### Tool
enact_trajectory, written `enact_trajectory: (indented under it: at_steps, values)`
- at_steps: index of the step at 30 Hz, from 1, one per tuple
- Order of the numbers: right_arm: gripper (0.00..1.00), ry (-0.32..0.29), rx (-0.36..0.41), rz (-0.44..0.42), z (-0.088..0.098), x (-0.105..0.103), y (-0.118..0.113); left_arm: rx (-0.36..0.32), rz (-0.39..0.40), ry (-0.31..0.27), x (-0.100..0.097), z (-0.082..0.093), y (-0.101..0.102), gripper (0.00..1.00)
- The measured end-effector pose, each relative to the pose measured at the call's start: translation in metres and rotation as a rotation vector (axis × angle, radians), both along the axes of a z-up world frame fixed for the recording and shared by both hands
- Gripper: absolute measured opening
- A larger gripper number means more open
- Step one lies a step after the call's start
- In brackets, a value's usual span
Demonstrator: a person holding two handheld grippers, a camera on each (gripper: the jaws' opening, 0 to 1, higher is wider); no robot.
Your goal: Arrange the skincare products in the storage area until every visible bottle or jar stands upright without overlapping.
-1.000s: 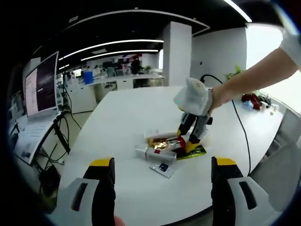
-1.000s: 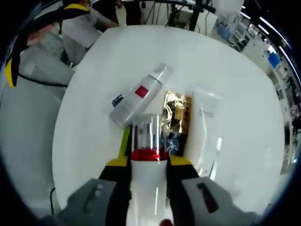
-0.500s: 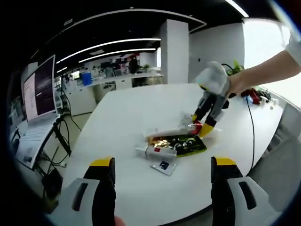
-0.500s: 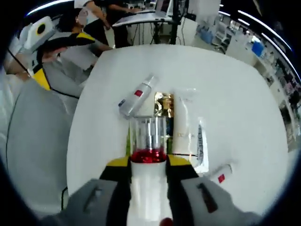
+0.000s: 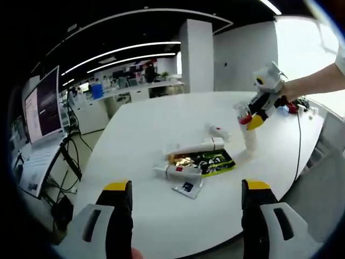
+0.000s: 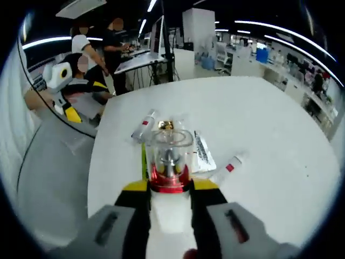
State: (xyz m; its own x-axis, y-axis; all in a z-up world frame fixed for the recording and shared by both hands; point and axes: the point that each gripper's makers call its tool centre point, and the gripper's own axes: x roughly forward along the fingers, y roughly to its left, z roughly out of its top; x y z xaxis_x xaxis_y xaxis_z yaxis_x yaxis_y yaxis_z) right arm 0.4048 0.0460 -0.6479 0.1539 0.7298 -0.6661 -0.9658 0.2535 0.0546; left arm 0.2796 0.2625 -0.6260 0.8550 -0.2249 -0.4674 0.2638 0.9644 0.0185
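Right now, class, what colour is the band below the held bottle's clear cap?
Red, on the white bottle in the right tool; clearest in the right gripper view.

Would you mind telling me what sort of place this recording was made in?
Most likely an open-plan office or lab: long ceiling light strips, rows of desks at the back, a large monitor on a stand, and a big white table holding the skincare products.
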Motion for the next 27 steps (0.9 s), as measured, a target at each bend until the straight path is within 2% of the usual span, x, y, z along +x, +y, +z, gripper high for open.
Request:
enact_trajectory:
  at_steps: [9,13,27]
  values:
    - [0.27,-0.031,0.063,-0.040,0.005,-0.016,-0.025,0.010,-0.013,0.015,-0.001,-0.002,-0.002,0.81]
    - [0.27,-0.052,0.066,-0.006,0.006,-0.020,-0.028,0.018,-0.023,0.023,-0.001,-0.004,-0.004,0.81]
    - [0.27,-0.047,0.079,0.092,0.005,-0.010,-0.041,0.033,-0.023,0.050,-0.002,-0.009,-0.003,0.80]
